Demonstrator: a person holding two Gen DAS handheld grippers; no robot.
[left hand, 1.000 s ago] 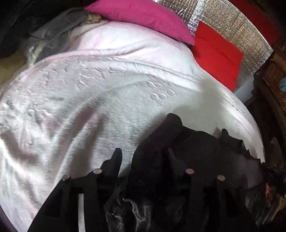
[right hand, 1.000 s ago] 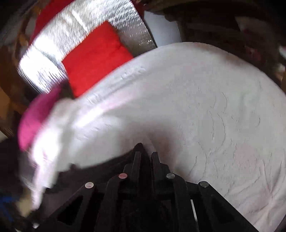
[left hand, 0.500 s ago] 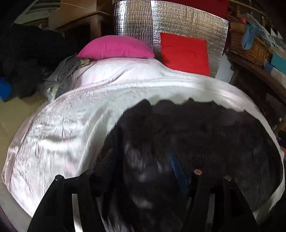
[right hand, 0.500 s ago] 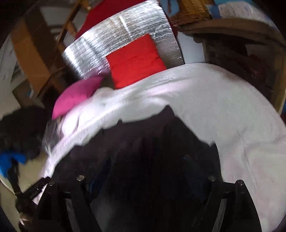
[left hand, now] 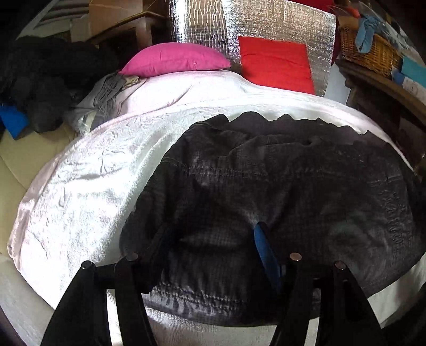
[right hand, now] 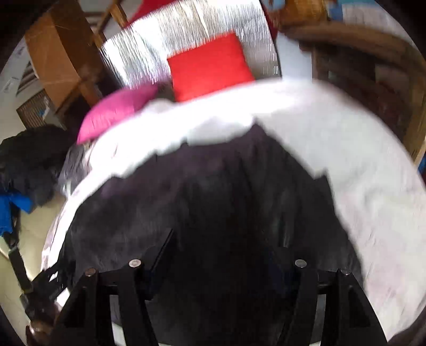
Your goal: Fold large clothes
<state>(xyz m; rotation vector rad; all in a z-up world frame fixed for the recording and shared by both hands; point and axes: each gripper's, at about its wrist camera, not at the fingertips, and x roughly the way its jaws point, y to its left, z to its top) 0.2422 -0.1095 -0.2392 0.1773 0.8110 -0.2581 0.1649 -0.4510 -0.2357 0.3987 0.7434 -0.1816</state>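
Note:
A large dark grey garment (left hand: 279, 186) lies spread flat on the white bedspread (left hand: 87, 181), its hem near the front edge. My left gripper (left hand: 213, 237) is open above the near hem, fingers wide apart, one blue-padded finger (left hand: 262, 247) showing, nothing between them. In the blurred right wrist view the same garment (right hand: 213, 213) lies on the bedspread (right hand: 359, 165). My right gripper (right hand: 221, 244) is open over it, fingers spread, holding nothing.
A pink pillow (left hand: 175, 58) and a red cushion (left hand: 277, 64) lean against a silver panel (left hand: 279, 24) at the head of the bed. Grey clothes (left hand: 103, 98) and a dark pile (left hand: 40, 79) lie at the left. A wicker basket (left hand: 370, 50) stands on a wooden shelf at the right.
Both grippers were shut on the dark garment a second ago. They opened and let it fall flat on the bed, then pulled back toward the bed's front edge.

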